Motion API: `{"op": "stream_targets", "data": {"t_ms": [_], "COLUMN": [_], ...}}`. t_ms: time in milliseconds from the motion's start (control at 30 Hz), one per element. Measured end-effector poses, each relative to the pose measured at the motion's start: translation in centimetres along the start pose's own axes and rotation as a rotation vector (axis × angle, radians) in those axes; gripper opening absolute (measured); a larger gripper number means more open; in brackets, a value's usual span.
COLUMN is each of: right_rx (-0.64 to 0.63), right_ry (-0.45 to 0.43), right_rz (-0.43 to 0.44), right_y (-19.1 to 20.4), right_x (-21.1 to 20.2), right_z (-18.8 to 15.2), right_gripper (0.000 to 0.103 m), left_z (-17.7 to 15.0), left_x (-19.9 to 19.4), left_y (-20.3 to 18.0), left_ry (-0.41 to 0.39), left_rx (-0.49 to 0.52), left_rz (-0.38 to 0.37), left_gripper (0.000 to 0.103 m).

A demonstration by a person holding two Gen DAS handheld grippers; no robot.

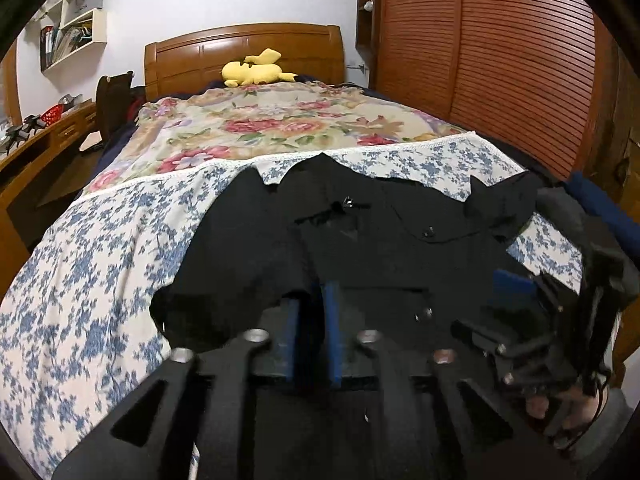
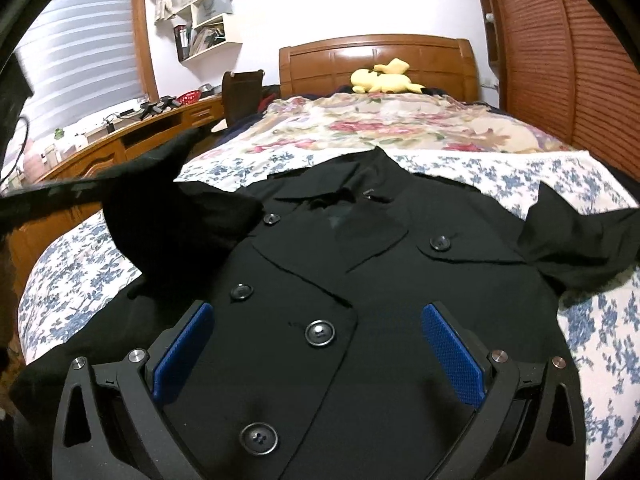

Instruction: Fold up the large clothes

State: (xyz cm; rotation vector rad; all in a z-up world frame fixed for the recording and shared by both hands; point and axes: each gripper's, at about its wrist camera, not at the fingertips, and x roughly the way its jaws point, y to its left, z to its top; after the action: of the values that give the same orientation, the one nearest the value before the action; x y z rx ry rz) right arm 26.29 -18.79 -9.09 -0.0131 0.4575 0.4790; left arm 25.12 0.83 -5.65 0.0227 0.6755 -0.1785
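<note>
A black double-breasted coat (image 2: 360, 264) lies front up on the bed, collar toward the headboard. Its right sleeve (image 2: 576, 240) is bent across the blue floral sheet. My left gripper (image 1: 312, 300) is shut on the coat's left sleeve (image 1: 248, 256) and holds that fabric lifted; the raised sleeve also shows in the right wrist view (image 2: 152, 208). My right gripper (image 2: 316, 328) is open and empty, hovering over the coat's front buttons. The right gripper also shows at the right of the left wrist view (image 1: 540, 312).
The bed has a blue floral sheet (image 1: 80, 280) and a pink floral cover (image 1: 256, 124). A yellow plush toy (image 2: 384, 76) lies by the wooden headboard (image 2: 376, 60). A wooden desk (image 2: 132, 136) stands left of the bed, a slatted wardrobe (image 1: 500, 60) right.
</note>
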Motion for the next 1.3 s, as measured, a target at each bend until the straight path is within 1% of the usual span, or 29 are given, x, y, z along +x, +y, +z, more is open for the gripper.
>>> {"op": "stream_targets", "data": {"t_ms": [67,133,200,267,400,567,633,800,900,1033,1167,1233,1267,1300], "right_rx": [-0.006,-0.005,-0.002,0.004,0.022,0.037,0.031,-0.01,-0.018,-0.077,-0.138,-0.166,-0.18,-0.188], "right_ry": [0.017,0.028,0.031,0.033,0.054,0.061,0.058,0.039,0.037,0.019,0.023,0.046,0.068,0.091], "right_rz": [-0.007,-0.014,-0.015,-0.015,-0.013,-0.012,-0.022,-0.047,-0.009,0.053,0.121,0.132,0.131,0.126], "right_y": [0.3,0.4,0.4,0.4,-0.1,-0.5,-0.3,0.9,2.2,5.9,10.0,11.7,12.4,12.7], "right_x": [0.5,0.7,0.7,0.7,1.1,1.3,1.1,0.0,-0.7,-1.5,-1.2,-0.3,0.4,1.2], "right_z": [-0.3,-0.1,0.0,0.0,0.3,0.6,0.7,1.2,2.2,4.3,6.1,6.5,6.5,6.5], "right_gripper": [0.103,0.103,0.103,0.103,0.103,0.103,0.103,0.102,0.102,0.1,0.094,0.088,0.084,0.076], "left_z": [-1.2,-2.3,-3.3,-4.3,-5.9,-7.1,-7.4,-8.1,-8.6,-9.0,-9.2,-9.2,-9.3,-9.4], "left_x": [-0.5,-0.9,-1.2,-1.7,-3.1,-5.6,-6.9,-8.4,-9.3,-10.0,-10.5,-10.9,-11.0,-11.2], "left_y": [0.0,0.1,0.0,0.0,0.7,1.9,2.8,4.6,5.7,6.9,8.1,8.6,8.8,9.0], "left_ry": [-0.019,-0.031,-0.037,-0.054,-0.083,-0.119,-0.141,-0.163,-0.172,-0.187,-0.194,-0.207,-0.211,-0.216], "left_rx": [-0.014,-0.025,-0.025,-0.025,-0.049,-0.035,-0.045,-0.068,-0.073,-0.09,-0.125,-0.138,-0.14,-0.143], "left_rz": [-0.012,-0.017,-0.012,-0.011,0.007,0.058,0.072,0.083,0.096,0.107,0.108,0.107,0.108,0.113], "left_gripper": [0.046,0.052,0.063,0.068,0.068,0.068,0.068,0.068,0.068,0.068,0.068,0.068,0.068,0.068]}}
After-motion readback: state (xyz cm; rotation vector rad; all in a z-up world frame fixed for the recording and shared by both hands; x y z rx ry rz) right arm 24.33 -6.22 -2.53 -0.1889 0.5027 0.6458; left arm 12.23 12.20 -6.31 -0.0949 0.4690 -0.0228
